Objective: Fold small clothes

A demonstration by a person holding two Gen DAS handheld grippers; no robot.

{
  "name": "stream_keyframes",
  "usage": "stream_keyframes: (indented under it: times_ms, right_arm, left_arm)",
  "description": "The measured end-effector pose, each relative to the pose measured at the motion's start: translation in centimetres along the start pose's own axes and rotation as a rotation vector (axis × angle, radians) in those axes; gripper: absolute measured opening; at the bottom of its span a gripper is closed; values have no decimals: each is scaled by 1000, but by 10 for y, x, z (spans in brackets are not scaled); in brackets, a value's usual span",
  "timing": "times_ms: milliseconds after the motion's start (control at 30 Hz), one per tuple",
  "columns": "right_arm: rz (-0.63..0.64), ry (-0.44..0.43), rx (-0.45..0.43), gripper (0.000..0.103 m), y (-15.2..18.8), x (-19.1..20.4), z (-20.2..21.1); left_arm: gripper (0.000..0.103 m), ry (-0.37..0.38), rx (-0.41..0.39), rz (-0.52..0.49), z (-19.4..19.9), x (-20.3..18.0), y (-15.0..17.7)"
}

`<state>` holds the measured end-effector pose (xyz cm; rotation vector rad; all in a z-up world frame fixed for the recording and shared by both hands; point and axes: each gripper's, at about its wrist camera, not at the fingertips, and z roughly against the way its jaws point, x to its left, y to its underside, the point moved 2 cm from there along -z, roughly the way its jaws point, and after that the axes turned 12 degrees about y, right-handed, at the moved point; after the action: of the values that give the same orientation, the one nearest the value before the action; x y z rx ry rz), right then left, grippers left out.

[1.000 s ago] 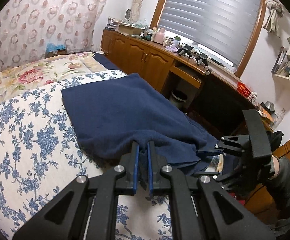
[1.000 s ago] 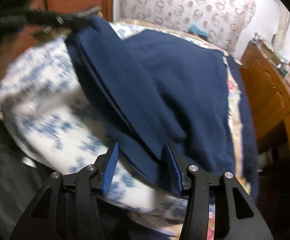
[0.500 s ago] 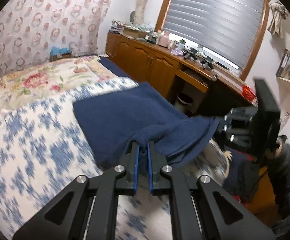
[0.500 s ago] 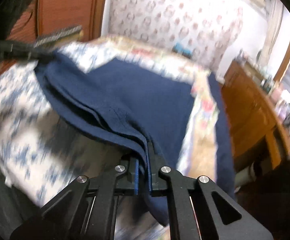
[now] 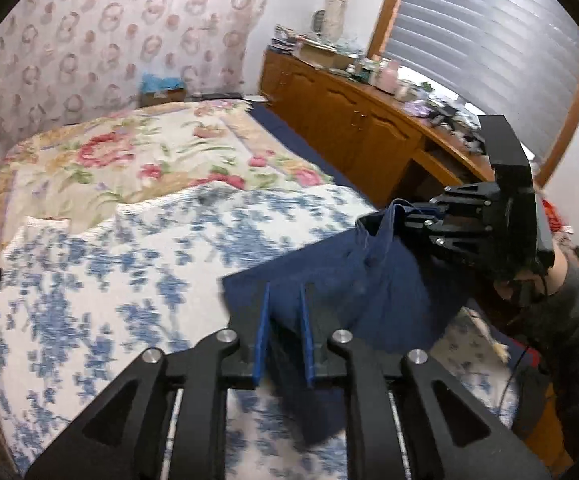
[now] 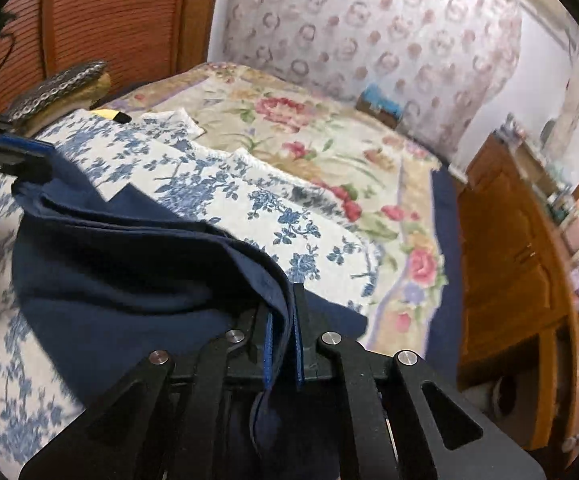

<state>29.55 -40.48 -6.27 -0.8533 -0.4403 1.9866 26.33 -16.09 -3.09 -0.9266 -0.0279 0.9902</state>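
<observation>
Navy garment [image 6: 137,280] edges seemingly pinched by left gripper [image 5: 285,336] and right gripper [image 6: 281,344], both just easing apart.

garment: folded navy-blue cloth garment [image 5: 373,280] on blue-flowered white quilt [image 5: 129,264], at 5 o'clock
bedspread: rose-patterned cream bedspread [image 5: 137,160], 11 o'clock, behind quilt
cabinet: long wooden cabinet [image 5: 353,128], 2 o'clock, beside bed

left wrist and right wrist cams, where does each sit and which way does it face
Left wrist: on the left claw, looking down its fingers across the bed toward the cabinets; the right claw and a sleeve show.
Right wrist: on the right claw, facing the bed's head; the left claw shows.
Shared: the navy garment, pinched by both.
</observation>
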Motion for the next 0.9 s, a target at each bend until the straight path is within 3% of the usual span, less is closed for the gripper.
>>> stream_keyframes:
  times_ms: [133,267,300,367,467,600,733,900]
  right_arm:
    - [-57,17,21,20,-13,-20,-18]
    - [-143,93,-3,24,-26,-48,-14]
    - [-176,80,-15,26,-27,-54,-9]
    - [-228,52,-42,41,-25,-64,7]
    - [-248,12,-38,51,-8,-61,26]
    - [-263,-22,30,54,26,-48,29]
    - [-318,-32,92,55,58,-41,21]
    - [-399,-64,142,64,77,-44,1]
  left_arm:
    - [18,-3,1,6,1,10,6]
    - [20,-13,56,1,-19,17,12]
    - [20,-16,74,13,-26,21,14]
    - [21,-19,94,24,-35,24,16]
    - [22,-24,126,31,-50,31,19]
    - [23,-23,156,29,-63,33,19]
    - [25,-23,183,30,-74,36,18]
    - [32,-25,179,38,-80,39,19]
